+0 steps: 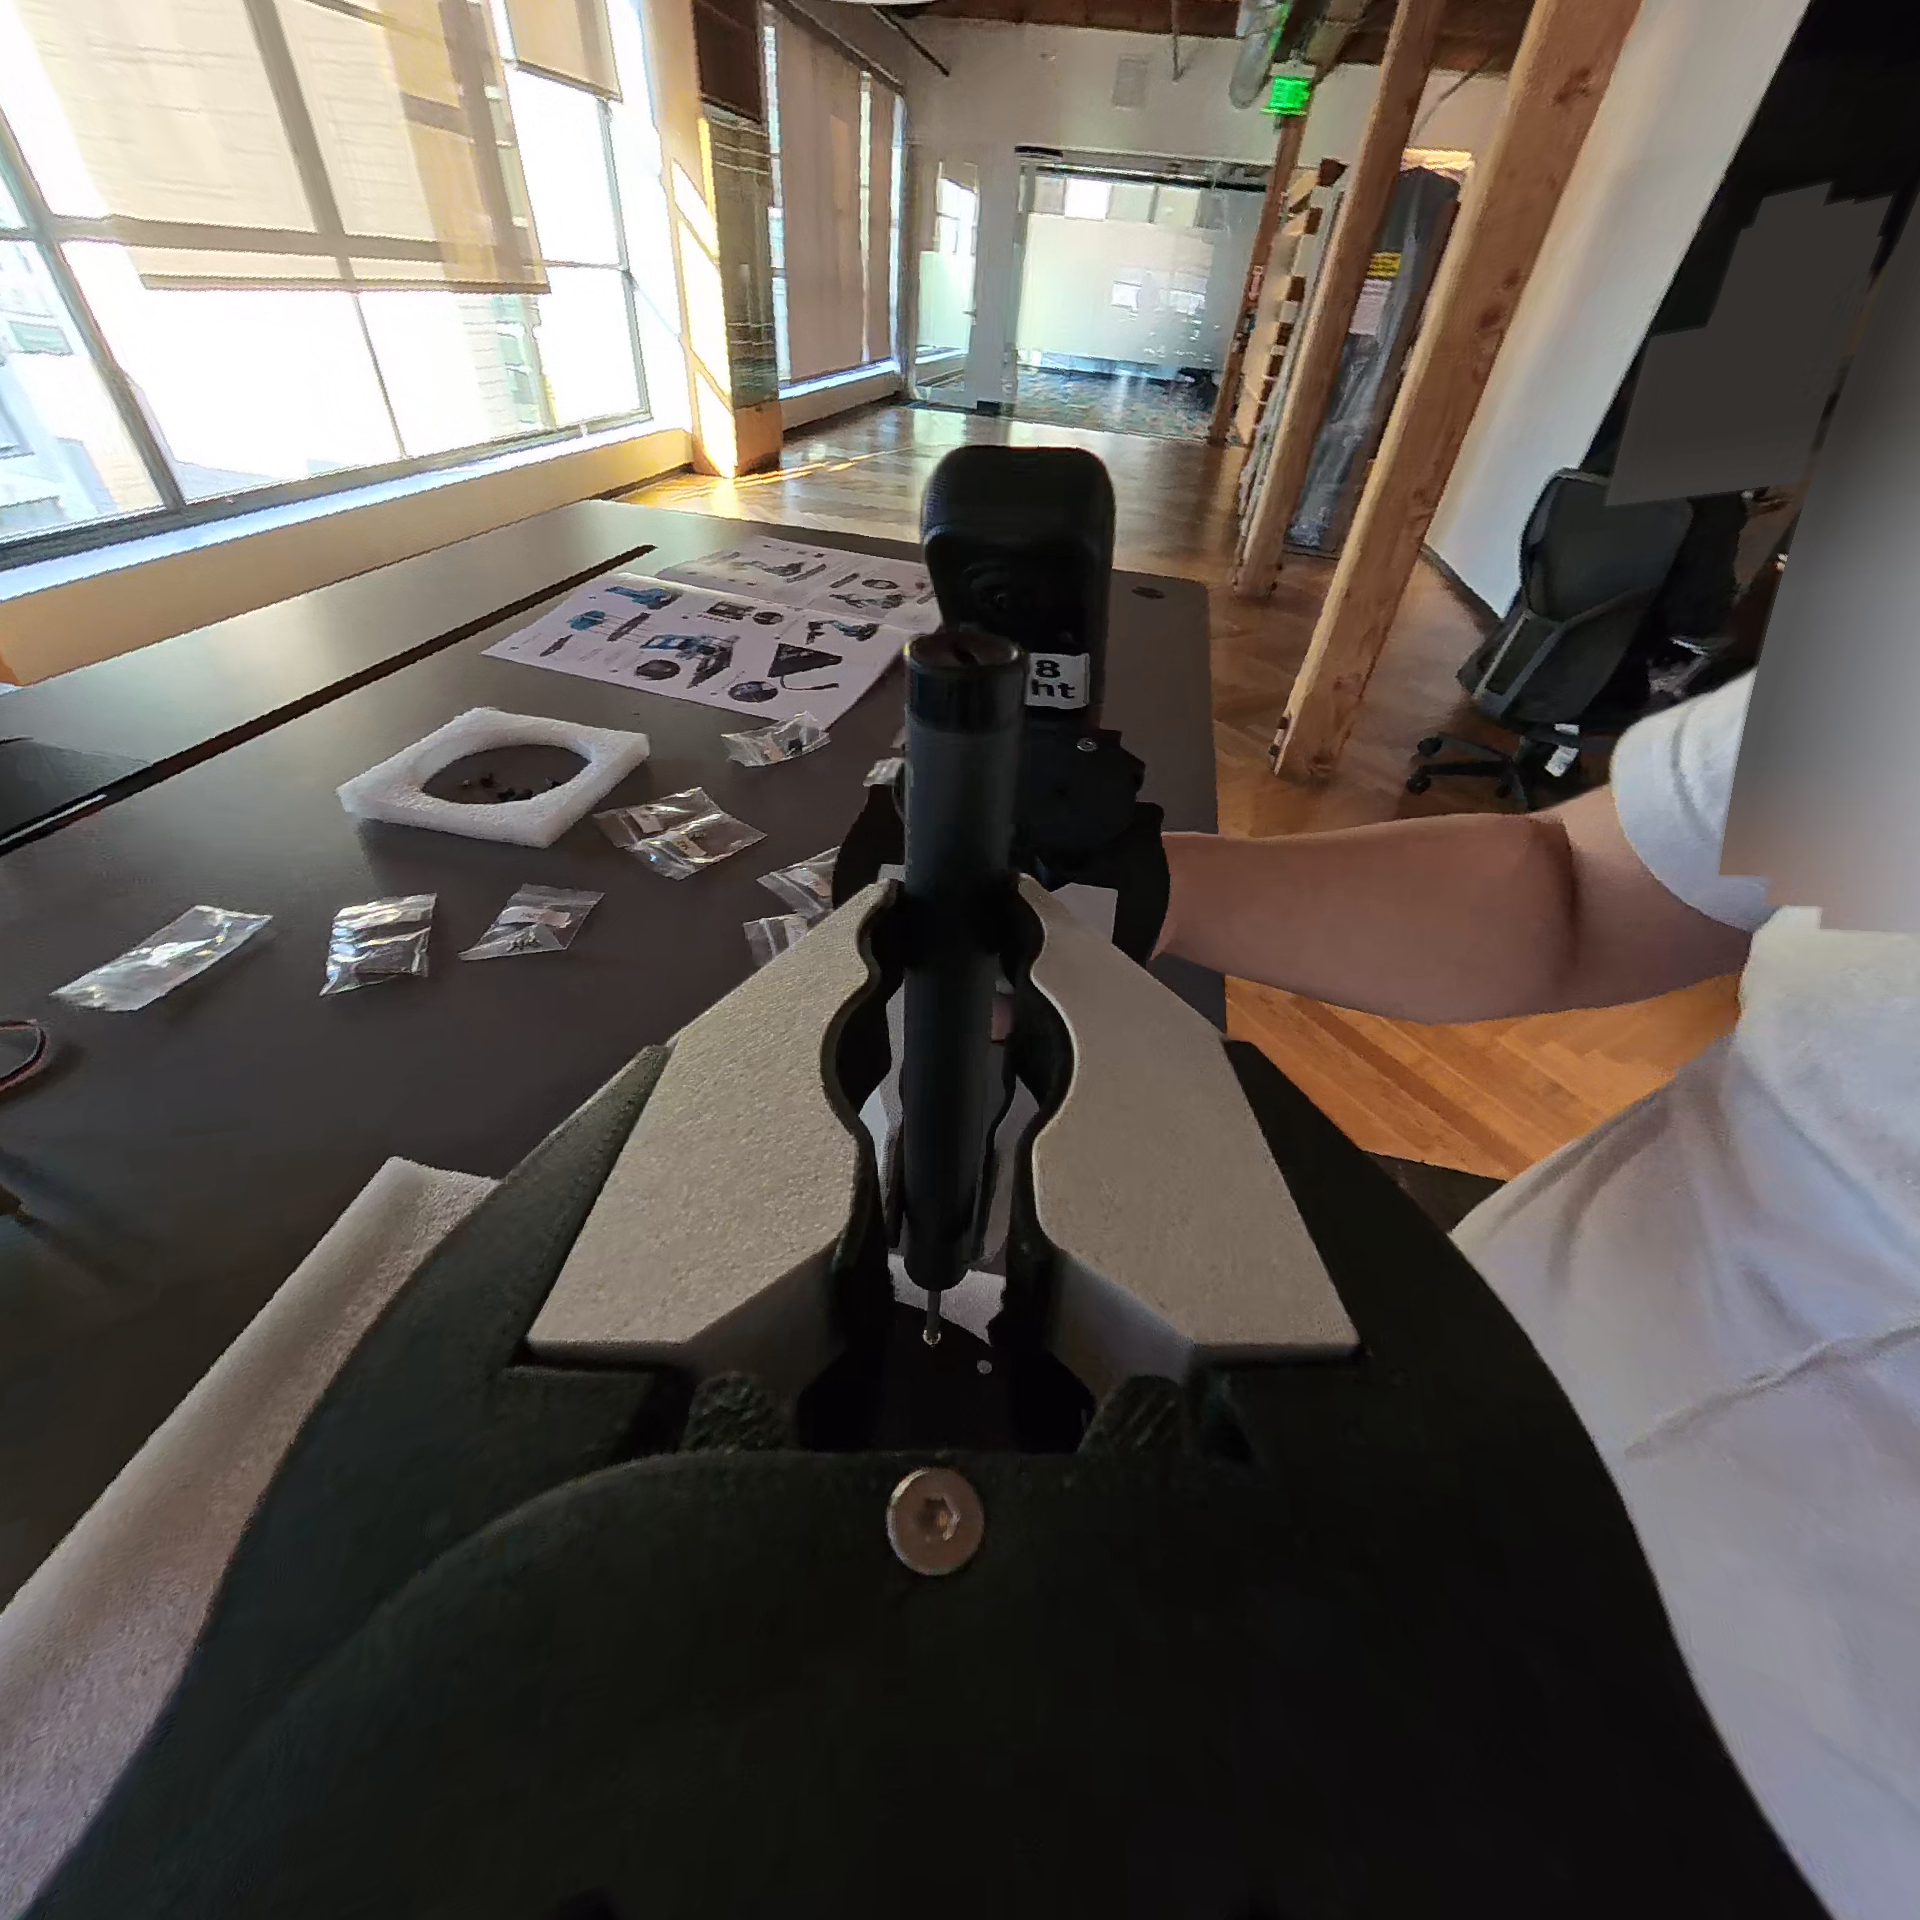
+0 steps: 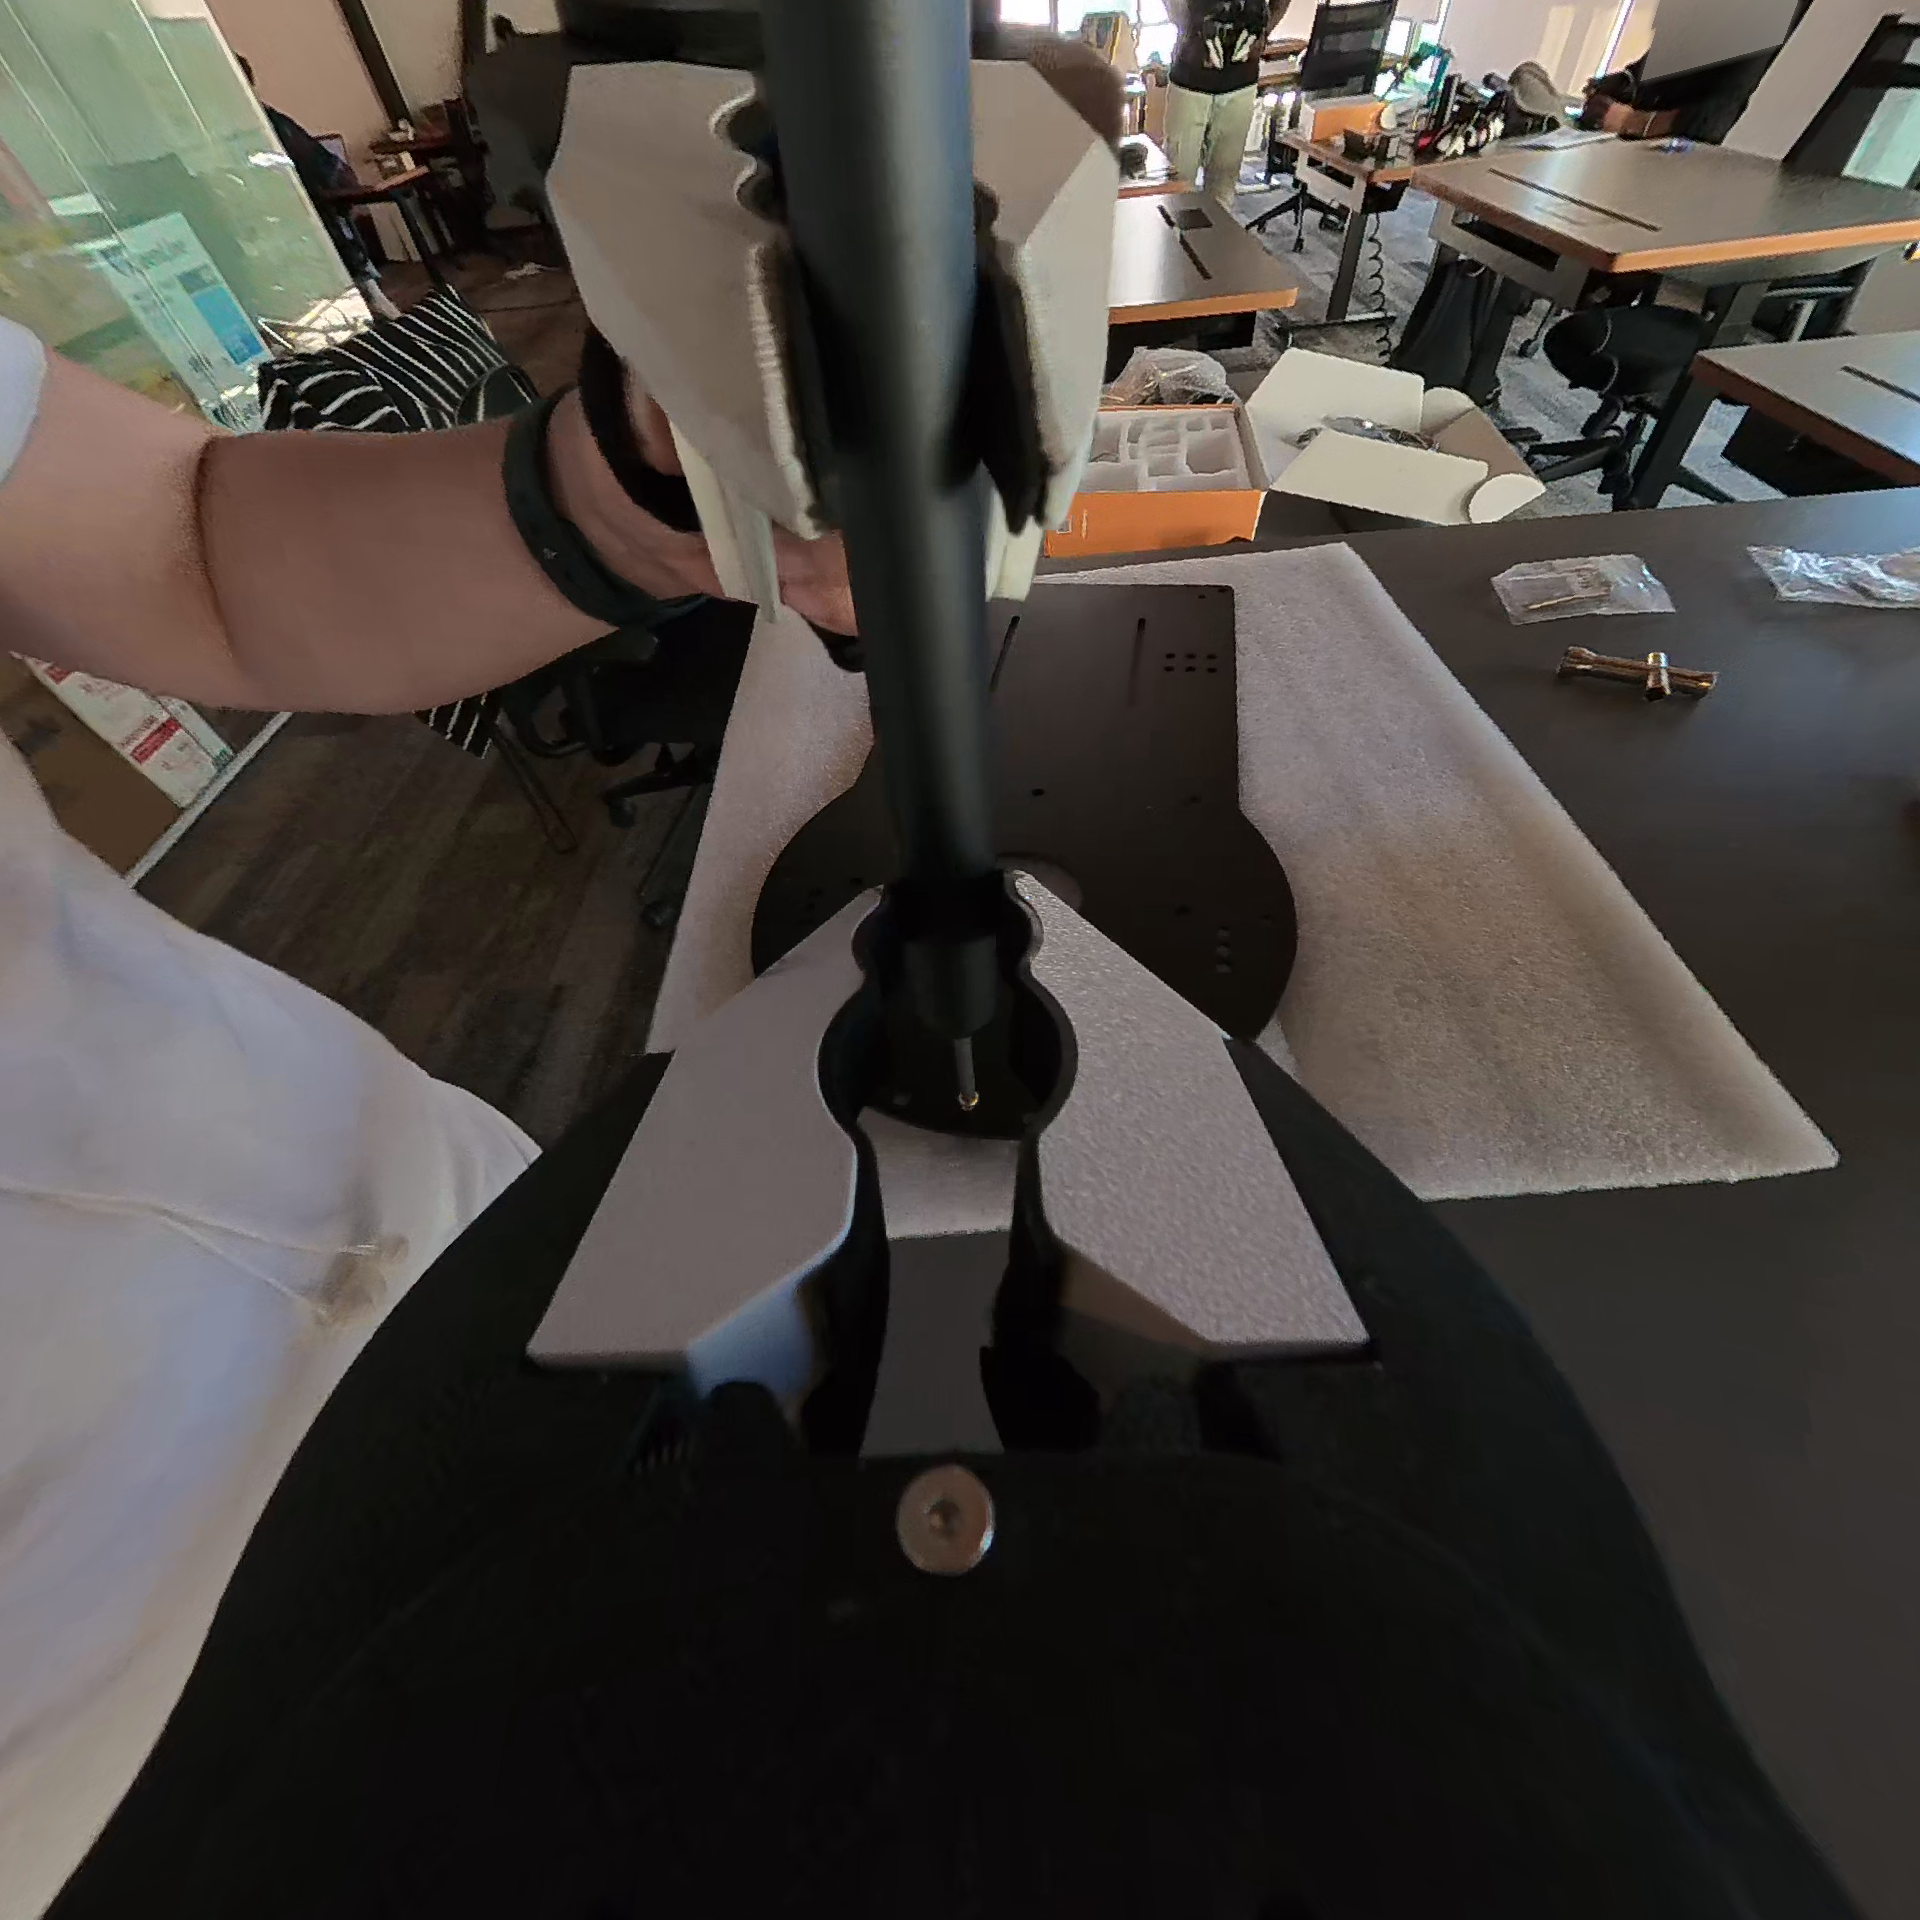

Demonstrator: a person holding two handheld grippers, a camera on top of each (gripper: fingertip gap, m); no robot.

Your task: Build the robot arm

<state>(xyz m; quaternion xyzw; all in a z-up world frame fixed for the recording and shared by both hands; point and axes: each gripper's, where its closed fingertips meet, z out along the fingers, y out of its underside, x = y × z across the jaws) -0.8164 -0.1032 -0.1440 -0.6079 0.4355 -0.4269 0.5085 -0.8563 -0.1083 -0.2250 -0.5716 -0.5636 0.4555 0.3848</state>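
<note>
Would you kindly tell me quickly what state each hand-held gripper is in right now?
Left hand-held gripper: shut on the black screwdriver, gripping its body.
Right hand-held gripper: shut on the same screwdriver, near its bit end.

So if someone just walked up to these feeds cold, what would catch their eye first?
Probably the black electric screwdriver, standing nearly upright with both claws shut on it: the left claw high on the barrel, the right claw near the bit. Its tip meets a small brass screw on the black metal plate, which lies on white foam sheet.
</note>
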